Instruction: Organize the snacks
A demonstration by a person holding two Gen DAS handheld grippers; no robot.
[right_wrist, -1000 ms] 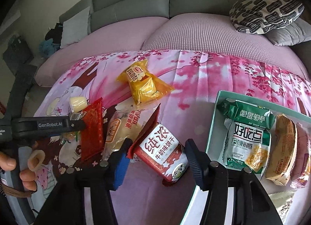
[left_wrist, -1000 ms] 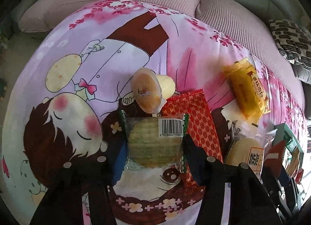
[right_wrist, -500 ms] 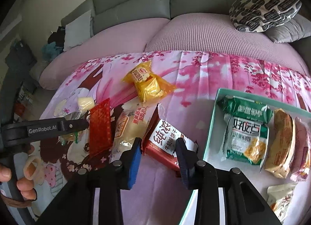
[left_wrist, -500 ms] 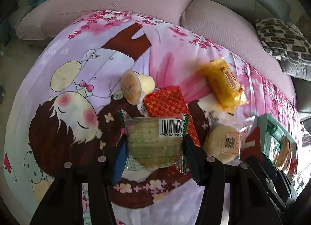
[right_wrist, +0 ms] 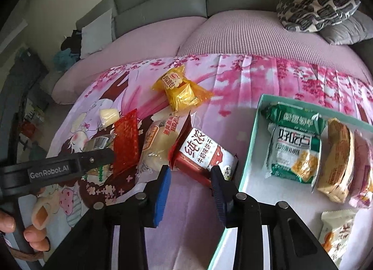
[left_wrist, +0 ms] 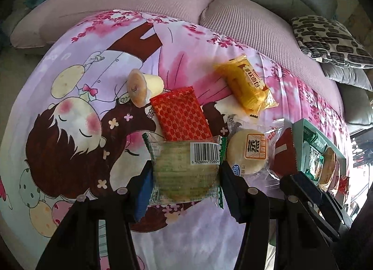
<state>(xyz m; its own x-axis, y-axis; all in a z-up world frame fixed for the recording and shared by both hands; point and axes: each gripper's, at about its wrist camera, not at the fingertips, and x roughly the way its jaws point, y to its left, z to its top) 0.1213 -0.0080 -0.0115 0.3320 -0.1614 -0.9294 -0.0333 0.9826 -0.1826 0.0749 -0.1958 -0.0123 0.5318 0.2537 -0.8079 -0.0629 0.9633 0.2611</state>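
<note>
Left gripper (left_wrist: 185, 172) clamps one clear cracker pack (left_wrist: 185, 169), barcode end forward; right gripper (right_wrist: 190, 176) jaws narrowly straddle, not gripping, one red biscuit pack (right_wrist: 201, 153), long axis diagonal, just left of teal tray (right_wrist: 250, 151) holding five packs.

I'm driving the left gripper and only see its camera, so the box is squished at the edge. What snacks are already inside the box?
Observer: The right wrist view shows four in the teal box: a green packet, a tan packet, a pink packet and a cream packet nearest the camera.
Operator: Is there room for my barcode packet?
Observer: Probably. Bare box floor shows in front of the green packet.
Operator: What's the other gripper doing?
Observer: The right gripper has its fingers either side of a red-and-white biscuit packet. I can't tell whether it's gripping.
</note>
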